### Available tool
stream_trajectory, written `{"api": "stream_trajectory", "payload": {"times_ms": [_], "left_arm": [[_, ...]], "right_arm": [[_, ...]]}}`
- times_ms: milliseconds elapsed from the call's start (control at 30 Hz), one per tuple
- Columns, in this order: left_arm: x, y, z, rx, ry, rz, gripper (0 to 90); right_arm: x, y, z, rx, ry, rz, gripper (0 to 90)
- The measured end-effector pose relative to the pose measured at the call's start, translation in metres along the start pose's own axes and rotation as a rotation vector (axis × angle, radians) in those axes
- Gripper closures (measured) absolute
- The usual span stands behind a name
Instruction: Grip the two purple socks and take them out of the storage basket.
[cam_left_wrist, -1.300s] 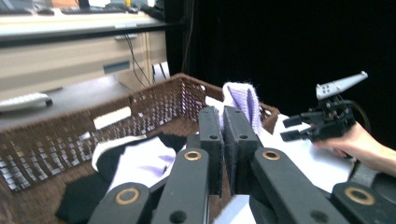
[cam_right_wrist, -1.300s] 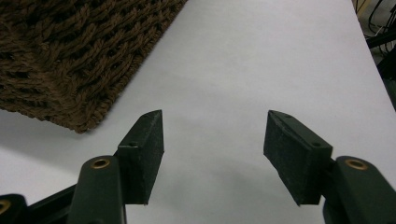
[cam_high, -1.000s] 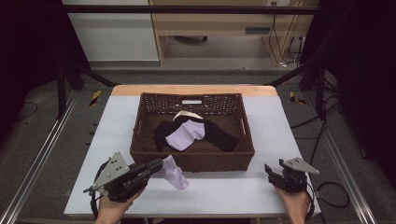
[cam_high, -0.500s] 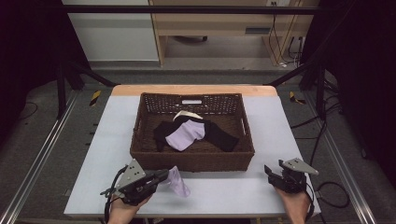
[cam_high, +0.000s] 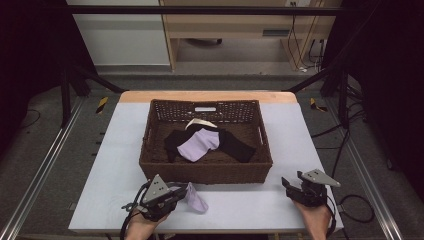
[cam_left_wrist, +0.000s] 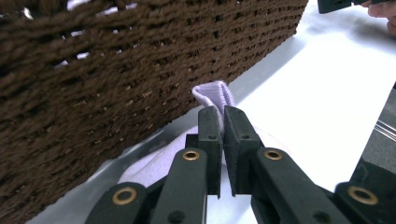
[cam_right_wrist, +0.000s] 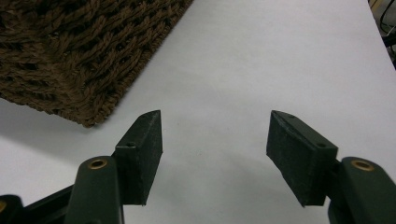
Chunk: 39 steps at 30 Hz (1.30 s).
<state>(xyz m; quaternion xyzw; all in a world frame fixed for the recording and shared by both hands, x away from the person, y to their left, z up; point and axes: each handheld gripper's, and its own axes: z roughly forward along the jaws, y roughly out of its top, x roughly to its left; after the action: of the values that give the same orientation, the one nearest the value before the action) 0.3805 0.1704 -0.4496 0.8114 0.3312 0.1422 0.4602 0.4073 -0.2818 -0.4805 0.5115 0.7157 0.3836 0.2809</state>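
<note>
resting low at the table's near edge, the left gripper (cam_high: 175, 192) is clamped on a lilac sock (cam_high: 195, 197), its jaws pinched together around the fabric near the cuff, which pokes up past the jaw tips in the left gripper view (cam_left_wrist: 215, 95). the sock lies on the white table (cam_high: 240, 205), just in front of the wicker basket (cam_high: 207, 172). the left hand (cam_high: 142, 225) comes up from the bottom edge, angled toward the basket. the right gripper (cam_high: 295, 186) sits well apart at the near right, jaws spread wide over bare tabletop, holding nothing. a second lilac sock (cam_high: 200, 145) lies inside the basket on black garments (cam_high: 235, 145).
</note>
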Motion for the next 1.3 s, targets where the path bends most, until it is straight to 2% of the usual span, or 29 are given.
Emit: {"api": "stream_trajectory", "payload": {"times_ms": [100, 167, 333, 467, 700, 933, 1067, 1300], "left_arm": [[0.001, 0.0, 0.0, 0.009, -0.016, -0.014, 75.1], [0.0, 0.0, -0.002, 0.011, -0.012, -0.013, 66.9], [0.001, 0.007, -0.013, -0.019, 0.001, -0.026, 58.8], [0.005, 0.014, -0.025, -0.062, 0.007, -0.055, 54.5], [0.009, 0.03, -0.044, -0.126, 0.042, -0.071, 50.2], [0.015, 0.051, -0.059, -0.189, 0.073, -0.066, 47.3], [0.019, 0.063, -0.061, -0.216, 0.093, -0.058, 46.3], [0.033, 0.095, -0.058, -0.217, 0.144, -0.035, 44.5]], "right_arm": [[0.001, 0.0, 0.001, 0.003, 0.001, 0.001, 35.2], [0.001, 0.0, 0.001, 0.004, -0.001, -0.003, 34.5], [0.001, 0.0, 0.0, 0.005, -0.004, -0.005, 34.0], [0.0, 0.0, 0.0, 0.004, -0.005, -0.002, 33.8], [0.001, 0.0, 0.0, 0.005, -0.005, -0.003, 33.8], [0.0, 0.0, 0.0, 0.002, -0.005, 0.009, 33.3], [0.0, 0.001, 0.0, 0.0, -0.002, 0.017, 33.2], [0.001, 0.002, 0.001, -0.001, -0.006, 0.002, 33.1]]}}
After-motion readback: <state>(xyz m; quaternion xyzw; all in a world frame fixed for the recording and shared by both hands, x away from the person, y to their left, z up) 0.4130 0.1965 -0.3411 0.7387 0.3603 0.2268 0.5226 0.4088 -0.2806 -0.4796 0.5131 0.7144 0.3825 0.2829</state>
